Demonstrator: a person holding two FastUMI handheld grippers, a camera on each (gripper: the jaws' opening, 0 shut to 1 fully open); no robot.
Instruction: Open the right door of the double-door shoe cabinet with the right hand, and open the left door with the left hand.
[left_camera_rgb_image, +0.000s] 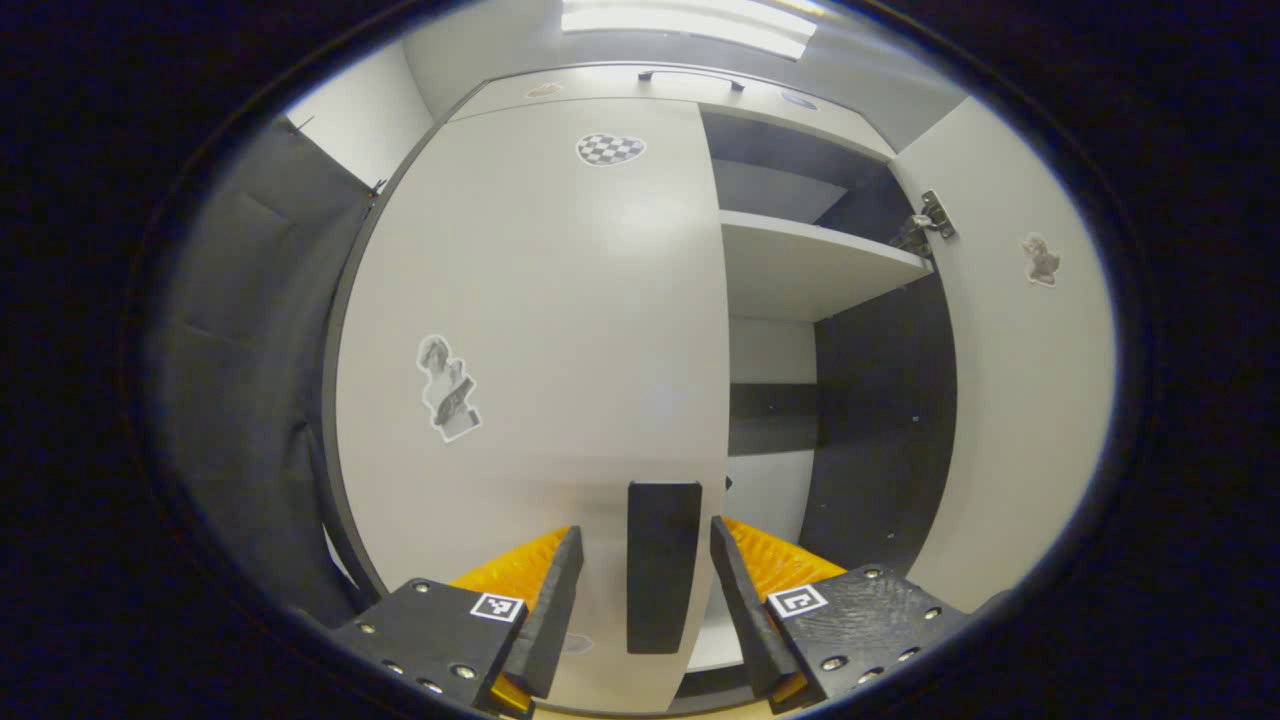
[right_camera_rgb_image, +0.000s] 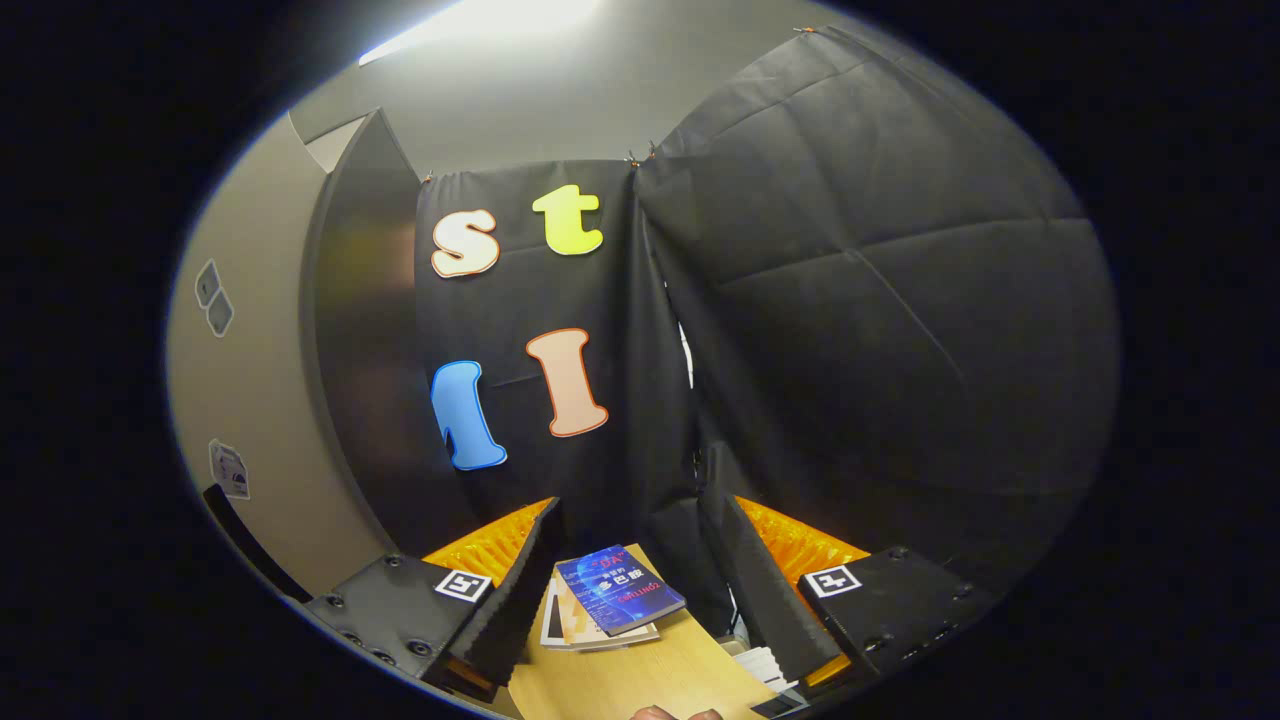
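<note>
The shoe cabinet's left door (left_camera_rgb_image: 540, 330) is a pale panel with stickers and stands closed. Its black vertical handle (left_camera_rgb_image: 663, 565) lies between the fingers of my left gripper (left_camera_rgb_image: 645, 530), which is open, with a gap on each side of the handle. The right door (left_camera_rgb_image: 1010, 350) is swung wide open on its hinge (left_camera_rgb_image: 935, 215), baring the shelves (left_camera_rgb_image: 810, 265). My right gripper (right_camera_rgb_image: 630, 500) is open with nothing in it and faces the booth wall. A pale stickered panel with a black handle (right_camera_rgb_image: 240, 545), apparently the right door (right_camera_rgb_image: 260, 400), lies to its left.
Black cloth wall (left_camera_rgb_image: 250, 380) hangs close to the cabinet's left side. Under the right gripper, a stack of books (right_camera_rgb_image: 612, 597) lies on a wooden tabletop (right_camera_rgb_image: 640, 675). Part of a hand (right_camera_rgb_image: 672, 713) shows at the bottom edge.
</note>
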